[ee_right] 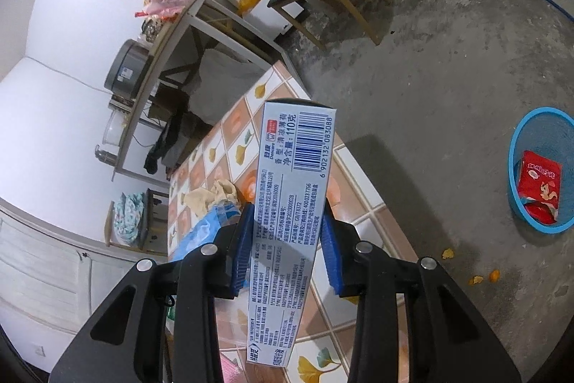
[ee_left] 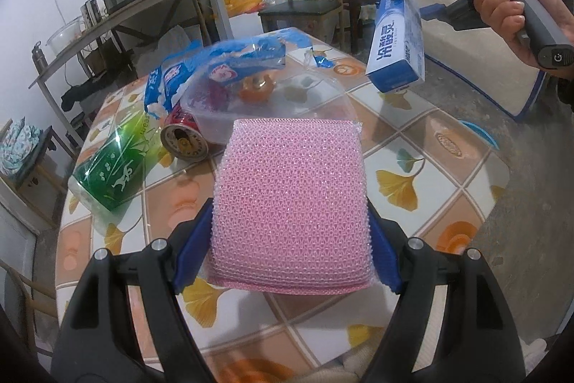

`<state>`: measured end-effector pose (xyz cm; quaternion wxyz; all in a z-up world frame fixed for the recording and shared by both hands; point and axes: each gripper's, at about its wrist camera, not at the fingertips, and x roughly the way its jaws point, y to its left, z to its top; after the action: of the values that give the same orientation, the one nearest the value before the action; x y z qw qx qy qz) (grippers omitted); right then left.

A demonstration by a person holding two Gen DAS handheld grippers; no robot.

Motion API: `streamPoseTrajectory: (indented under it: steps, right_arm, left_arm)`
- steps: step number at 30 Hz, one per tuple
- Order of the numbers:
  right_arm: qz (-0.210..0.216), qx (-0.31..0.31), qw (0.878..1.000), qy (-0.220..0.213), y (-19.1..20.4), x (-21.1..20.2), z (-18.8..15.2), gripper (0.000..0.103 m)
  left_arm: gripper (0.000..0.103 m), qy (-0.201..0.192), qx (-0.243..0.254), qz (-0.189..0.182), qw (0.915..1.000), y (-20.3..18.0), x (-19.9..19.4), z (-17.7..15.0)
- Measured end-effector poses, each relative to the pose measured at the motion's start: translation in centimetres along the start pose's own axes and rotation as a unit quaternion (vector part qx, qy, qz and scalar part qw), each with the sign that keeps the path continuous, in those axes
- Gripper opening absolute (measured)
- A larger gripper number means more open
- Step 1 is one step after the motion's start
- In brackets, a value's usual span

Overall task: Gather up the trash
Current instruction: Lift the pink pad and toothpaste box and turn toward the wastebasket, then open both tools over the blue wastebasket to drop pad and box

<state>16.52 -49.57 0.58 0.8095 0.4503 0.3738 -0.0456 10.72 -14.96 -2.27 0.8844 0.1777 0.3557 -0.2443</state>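
The right gripper (ee_right: 287,250) is clamped on a blue-and-white toothpaste box (ee_right: 287,221), its blue pads (ee_right: 242,246) pressing the long sides near the box's middle, so the box juts out over the table (ee_right: 362,214) edge. The left gripper (ee_left: 287,239) is closed on a pink mesh scouring pad (ee_left: 290,203), held above the table. Taking the table as landmark: the blue basket (ee_right: 516,203) sits on the floor beyond its far side, already holding a red packet (ee_right: 540,180); a green packet (ee_left: 107,174), a red can (ee_left: 183,139), a clear tub (ee_left: 265,106) and a blue wrapper (ee_left: 222,60) lie on top of it. To drop the box cleanly, I'd carry it well clear of the table edge, centre it over the basket, lower the leading end past the rim, and only then open the jaws, so it doesn't bounce out.
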Motion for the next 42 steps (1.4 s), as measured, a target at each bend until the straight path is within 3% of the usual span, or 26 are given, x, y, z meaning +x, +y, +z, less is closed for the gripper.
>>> streamPoseTrajectory:
  steps: [12, 22, 28, 42]
  right_arm:
    - [0.025, 0.012, 0.999, -0.03, -3.0, -5.4, -0.4, 0.035]
    - [0.028, 0.042, 0.996, -0.07, -7.9, -11.4, -0.5, 0.035]
    - [0.018, 0.073, 0.992, -0.104, -12.6, -15.8, -0.5, 0.035]
    - [-0.025, 0.176, 0.973, -0.145, -26.4, -20.5, -1.8, 0.035]
  left_arm:
    - [0.073, -0.024, 0.035, -0.003, 0.9991, -3.4, -3.0, 1.1]
    - [0.073, -0.051, 0.089, -0.036, 0.994, -7.3, -4.2, 4.0]
    - [0.073, -0.063, 0.127, -0.081, 0.9866, -10.9, -3.7, 7.0]
    - [0.074, -0.013, 0.204, -0.192, 0.9598, -23.7, 2.8, 14.5]
